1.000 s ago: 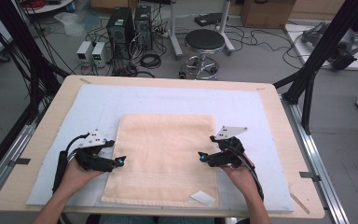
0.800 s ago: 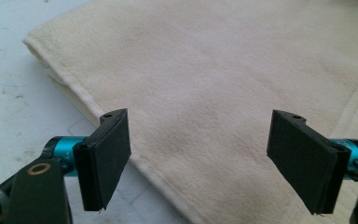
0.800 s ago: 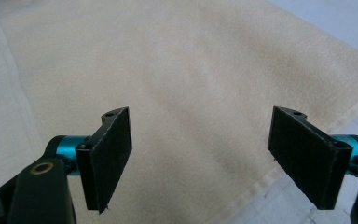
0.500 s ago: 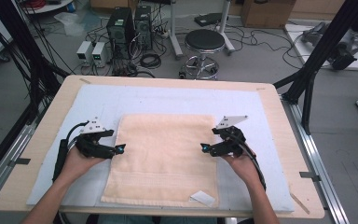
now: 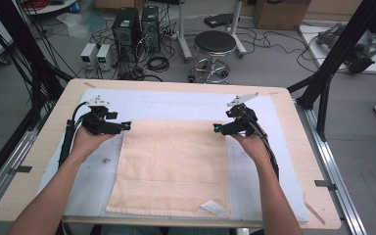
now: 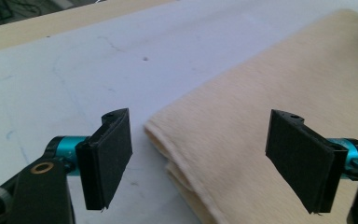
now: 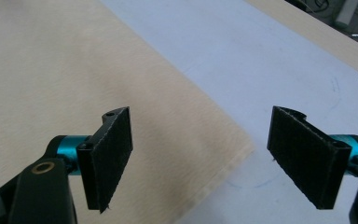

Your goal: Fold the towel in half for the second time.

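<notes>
While the folded beige towel [image 5: 171, 169] lies flat on the pale mat [image 5: 274, 161] in the middle of the desk [image 5: 303, 147], you hold both tongs spread and empty, the left tongs [image 5: 125, 126] and the right tongs [image 5: 216, 129] each at a far corner. In the left gripper view that corner shows two layers; bite too shallow and you risk lifting only the top one, so the fold skews.
</notes>
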`<control>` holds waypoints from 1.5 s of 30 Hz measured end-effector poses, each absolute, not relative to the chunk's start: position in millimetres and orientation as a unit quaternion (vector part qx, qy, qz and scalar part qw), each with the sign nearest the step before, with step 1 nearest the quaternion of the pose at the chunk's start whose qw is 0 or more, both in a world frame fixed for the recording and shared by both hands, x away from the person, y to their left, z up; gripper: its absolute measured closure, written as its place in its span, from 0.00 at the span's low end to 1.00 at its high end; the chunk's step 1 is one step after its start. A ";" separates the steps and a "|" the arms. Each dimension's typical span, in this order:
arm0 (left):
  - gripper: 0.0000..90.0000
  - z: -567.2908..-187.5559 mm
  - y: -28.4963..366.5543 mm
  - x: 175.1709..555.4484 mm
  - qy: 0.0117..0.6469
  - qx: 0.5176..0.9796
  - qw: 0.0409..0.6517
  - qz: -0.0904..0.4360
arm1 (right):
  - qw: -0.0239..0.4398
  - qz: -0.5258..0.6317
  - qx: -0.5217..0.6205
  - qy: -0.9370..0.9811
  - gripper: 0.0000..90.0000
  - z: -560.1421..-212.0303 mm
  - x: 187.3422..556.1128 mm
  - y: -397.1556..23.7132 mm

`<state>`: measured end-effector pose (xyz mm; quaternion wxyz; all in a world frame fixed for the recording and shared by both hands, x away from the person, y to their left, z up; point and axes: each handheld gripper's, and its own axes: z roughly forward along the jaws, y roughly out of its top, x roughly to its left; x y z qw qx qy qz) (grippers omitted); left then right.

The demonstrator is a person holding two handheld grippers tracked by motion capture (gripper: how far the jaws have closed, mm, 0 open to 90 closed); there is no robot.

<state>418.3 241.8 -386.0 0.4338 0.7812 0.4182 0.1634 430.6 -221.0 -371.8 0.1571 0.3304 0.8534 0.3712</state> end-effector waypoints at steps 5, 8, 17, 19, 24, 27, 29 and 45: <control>0.36 -400.1 239.4 433.1 0.448 0.753 0.444 0.185 | 0.156 0.358 0.337 0.857 0.25 -387.2 447.8 -220.6; 0.38 -414.2 239.6 442.9 0.473 0.749 0.430 0.176 | 0.139 0.347 0.352 0.858 0.26 -399.1 455.2 -221.8; 0.45 -442.8 226.5 457.7 0.492 0.757 0.410 0.127 | 0.103 0.333 0.385 0.855 0.29 -423.2 469.1 -229.1; 0.45 -442.1 225.2 457.3 0.491 0.759 0.408 0.130 | 0.086 0.332 0.392 0.854 0.31 -427.9 471.0 -229.7; 0.82 -440.9 221.6 454.3 0.470 0.774 0.411 0.108 | 0.027 0.354 0.384 0.852 0.66 -430.5 472.3 -230.5; 0.91 -435.0 219.6 452.7 0.459 0.782 0.400 0.131 | 0.037 0.347 0.361 0.865 0.82 -422.1 468.9 -224.6; 0.92 -426.6 223.2 452.2 0.463 0.769 0.415 0.151 | 0.062 0.341 0.346 0.872 0.83 -414.1 466.9 -220.7; 0.93 -389.0 224.0 446.2 0.439 0.746 0.449 0.219 | 0.091 0.389 0.348 0.848 0.83 -395.5 464.9 -225.4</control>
